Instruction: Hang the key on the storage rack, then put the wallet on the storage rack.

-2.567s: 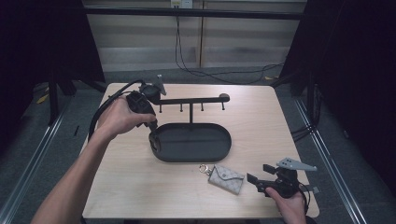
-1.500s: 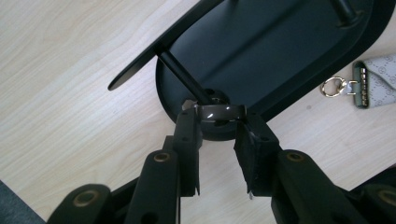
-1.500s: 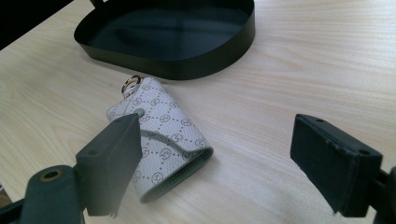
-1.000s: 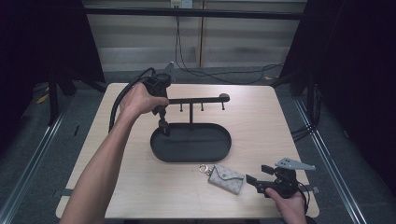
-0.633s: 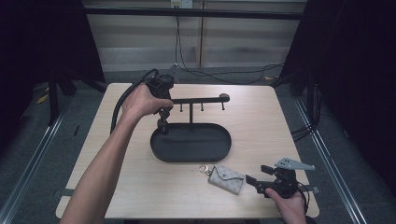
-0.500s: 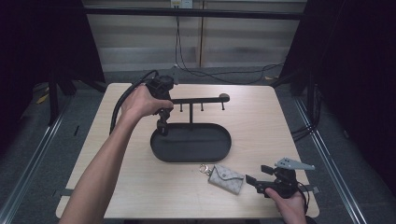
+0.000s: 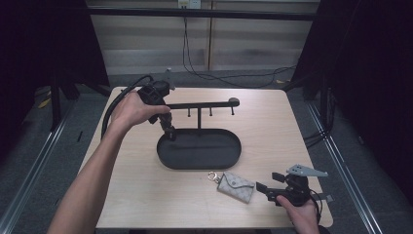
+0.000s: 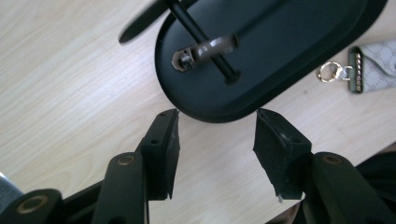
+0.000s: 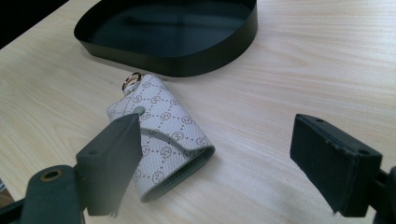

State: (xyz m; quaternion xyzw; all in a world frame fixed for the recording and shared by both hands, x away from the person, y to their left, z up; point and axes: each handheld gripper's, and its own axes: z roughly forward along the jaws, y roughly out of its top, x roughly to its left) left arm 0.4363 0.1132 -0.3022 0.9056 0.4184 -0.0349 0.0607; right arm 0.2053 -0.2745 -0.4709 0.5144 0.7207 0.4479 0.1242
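A black oval tray (image 7: 199, 165) carries a T-shaped stand (image 7: 199, 105) with small hooks under its bar. My left gripper (image 7: 170, 134) points down by the bar's left end. In the left gripper view, the left gripper (image 8: 215, 116) is open above the tray's rim (image 8: 210, 114); its jaws have just been opening and nothing is between them. A blurred greyish metal ring (image 8: 205, 49) shows beside the stand's post. A grey patterned key pouch (image 7: 236, 186) with a gold clasp (image 7: 213, 176) lies in front of the tray. My right gripper (image 9: 215, 140) stands open just behind the pouch (image 9: 163, 135).
The wooden table (image 7: 122, 195) ends close behind the right hand. The left gripper's black cable (image 7: 114, 105) loops off the table's left back corner. Dark curtains and metal rails surround the table.
The left hand rose from the tray's left end to the stand's bar, then drew slightly to the left. The right gripper and the pouch have not moved.
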